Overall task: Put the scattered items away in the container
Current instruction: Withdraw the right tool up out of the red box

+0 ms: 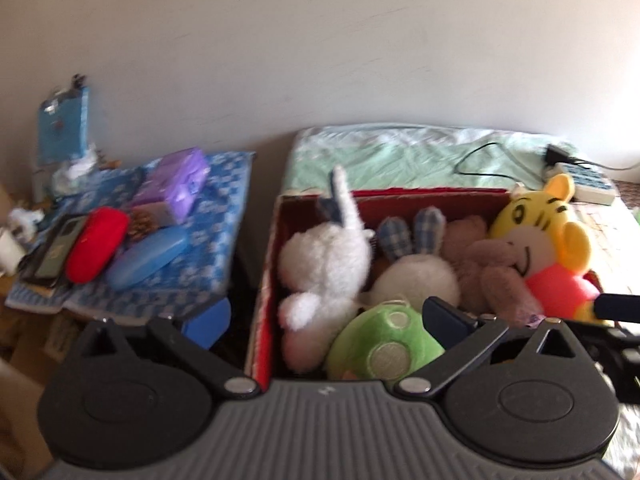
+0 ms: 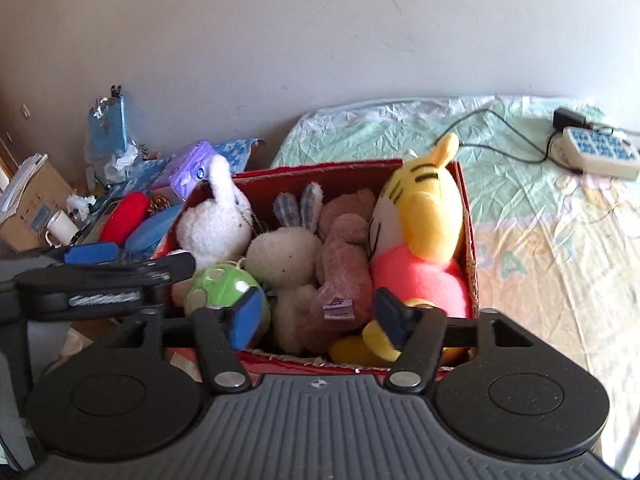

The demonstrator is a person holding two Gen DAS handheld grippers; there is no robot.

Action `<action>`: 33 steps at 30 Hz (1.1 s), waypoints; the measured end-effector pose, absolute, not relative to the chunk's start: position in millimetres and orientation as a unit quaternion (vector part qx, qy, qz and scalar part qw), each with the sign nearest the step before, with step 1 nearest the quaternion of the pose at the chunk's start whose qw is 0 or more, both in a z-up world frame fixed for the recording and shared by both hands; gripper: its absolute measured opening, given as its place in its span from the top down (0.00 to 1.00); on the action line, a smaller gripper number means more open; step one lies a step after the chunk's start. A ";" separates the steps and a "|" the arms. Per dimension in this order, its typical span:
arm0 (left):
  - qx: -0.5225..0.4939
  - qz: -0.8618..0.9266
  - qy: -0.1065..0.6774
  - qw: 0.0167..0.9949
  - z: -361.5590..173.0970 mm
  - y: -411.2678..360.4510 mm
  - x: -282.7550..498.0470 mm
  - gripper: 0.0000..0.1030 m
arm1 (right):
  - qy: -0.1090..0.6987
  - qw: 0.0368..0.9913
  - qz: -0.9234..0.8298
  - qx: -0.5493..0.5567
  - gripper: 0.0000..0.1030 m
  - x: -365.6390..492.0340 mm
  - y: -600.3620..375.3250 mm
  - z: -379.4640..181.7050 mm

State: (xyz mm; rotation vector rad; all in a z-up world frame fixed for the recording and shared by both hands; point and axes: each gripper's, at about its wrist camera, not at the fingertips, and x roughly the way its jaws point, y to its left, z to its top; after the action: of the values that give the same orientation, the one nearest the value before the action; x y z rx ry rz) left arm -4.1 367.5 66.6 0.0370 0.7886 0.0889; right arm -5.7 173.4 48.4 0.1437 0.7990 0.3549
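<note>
Left gripper [image 1: 328,320] jaws spread wide over the red box [image 1: 272,264], nothing between them. Right gripper [image 2: 316,316] jaws apart, empty, above the box's near edge. In the box on the bed [image 2: 540,240]: white plush [image 1: 324,264], green ball [image 2: 224,288], yellow tiger [image 2: 424,232] at right wall

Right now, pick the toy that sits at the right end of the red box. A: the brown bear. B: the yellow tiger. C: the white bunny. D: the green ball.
B: the yellow tiger leans against the right wall of the red box, with the brown bear just to its left.
</note>
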 end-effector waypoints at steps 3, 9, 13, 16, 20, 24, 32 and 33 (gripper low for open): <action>0.010 0.072 0.386 0.920 71.4 363.3 -8.2 0.01 | 0.388 0.906 0.159 0.065 0.17 -11.1 172.1 51.6; 0.010 0.127 0.409 0.904 71.9 346.6 -12.4 0.01 | 0.415 0.892 0.160 0.086 0.16 -10.1 154.4 48.1; -0.001 0.144 0.413 0.899 74.0 330.1 -21.7 0.01 | 0.427 0.883 0.173 0.085 0.16 -14.7 140.3 49.0; -0.008 0.152 0.418 0.895 75.7 316.8 -26.8 0.01 | 0.435 0.878 0.184 0.077 0.16 -16.6 128.9 51.7; -0.016 0.178 0.418 0.891 82.7 306.2 -32.5 0.01 | 0.445 0.870 0.197 0.077 0.12 -15.3 117.2 57.6; -0.011 0.209 0.405 0.890 92.8 299.9 -37.9 0.01 | 0.459 0.861 0.207 0.066 0.11 -8.0 114.2 62.2; -0.011 0.227 0.403 0.886 102.7 305.6 -31.6 0.01 | 0.480 0.854 0.177 0.096 0.11 18.2 113.7 70.1; -0.010 0.224 0.405 0.886 102.2 306.6 -29.8 0.01 | 0.479 0.855 0.172 0.095 0.11 19.8 115.0 71.3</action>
State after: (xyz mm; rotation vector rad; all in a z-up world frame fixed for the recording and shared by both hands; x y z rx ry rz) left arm -29.8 306.6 102.2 -0.0207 0.8420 0.4663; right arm 19.8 115.0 71.3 0.1997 1.0076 0.3612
